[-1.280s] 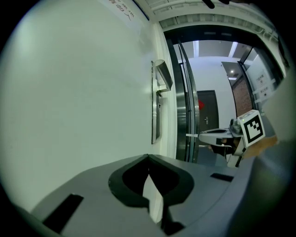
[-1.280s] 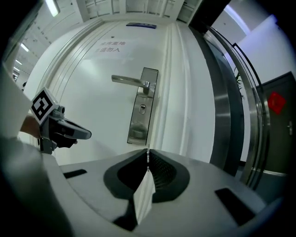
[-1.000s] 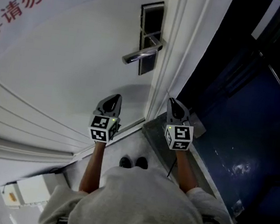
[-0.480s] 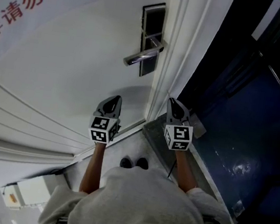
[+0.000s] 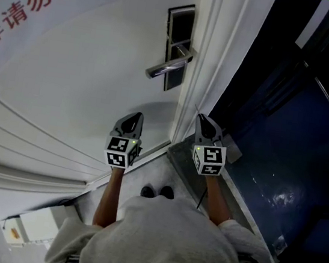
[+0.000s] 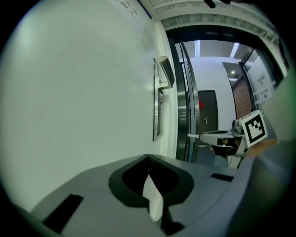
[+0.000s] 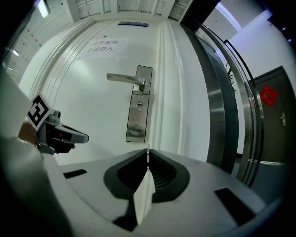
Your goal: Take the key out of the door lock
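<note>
Free room lay between the left gripper (image 5: 135, 115) and the door (image 5: 87, 74) ahead. The lever handle (image 5: 167, 66) stuck out from the lock plate (image 5: 177, 38), higher up the door. The door frame (image 5: 208, 61) stood close before the right gripper (image 5: 204, 120).

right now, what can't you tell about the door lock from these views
- Right gripper view: the keyhole in the lock plate is too small to tell whether anything sits in it.
- Head view: the plate is dark and steeply foreshortened, so no keyhole can be made out.
- Left gripper view: the plate shows edge-on, its face hidden.
- Head view: the sign with red characters is cut off by the top and left edges.
</note>
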The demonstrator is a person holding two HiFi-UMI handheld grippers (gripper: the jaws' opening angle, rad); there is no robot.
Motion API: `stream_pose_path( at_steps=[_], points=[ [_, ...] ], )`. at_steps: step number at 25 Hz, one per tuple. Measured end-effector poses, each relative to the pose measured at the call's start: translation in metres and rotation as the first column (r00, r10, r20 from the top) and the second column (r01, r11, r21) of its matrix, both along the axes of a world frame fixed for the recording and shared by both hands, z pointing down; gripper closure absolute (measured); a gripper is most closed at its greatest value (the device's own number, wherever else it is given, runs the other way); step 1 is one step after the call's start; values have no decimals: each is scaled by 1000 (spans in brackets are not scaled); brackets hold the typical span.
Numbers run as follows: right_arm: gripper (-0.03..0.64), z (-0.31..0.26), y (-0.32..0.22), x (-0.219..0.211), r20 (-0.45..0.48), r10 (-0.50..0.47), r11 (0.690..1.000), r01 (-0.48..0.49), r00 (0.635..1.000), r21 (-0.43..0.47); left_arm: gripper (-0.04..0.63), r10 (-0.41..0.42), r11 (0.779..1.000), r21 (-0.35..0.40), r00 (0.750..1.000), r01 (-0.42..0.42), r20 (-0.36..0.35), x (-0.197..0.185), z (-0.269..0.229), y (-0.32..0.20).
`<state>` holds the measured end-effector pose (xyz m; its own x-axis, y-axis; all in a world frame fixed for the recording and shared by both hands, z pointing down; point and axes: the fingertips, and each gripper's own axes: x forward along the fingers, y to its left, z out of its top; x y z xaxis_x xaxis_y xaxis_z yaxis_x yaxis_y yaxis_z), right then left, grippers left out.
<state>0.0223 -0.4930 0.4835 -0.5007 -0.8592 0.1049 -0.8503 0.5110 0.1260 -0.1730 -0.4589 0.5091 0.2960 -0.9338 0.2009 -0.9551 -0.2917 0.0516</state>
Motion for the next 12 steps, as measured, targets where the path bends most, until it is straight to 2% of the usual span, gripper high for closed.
stream_pose_path(
  at_steps=[12],
  points=[
    [586, -3, -3, -2, -6, 0, 1000, 0, 1000, 12, 577, 2, 1000, -3, 1000, -2, -2, 2, 1, -1]
  ],
)
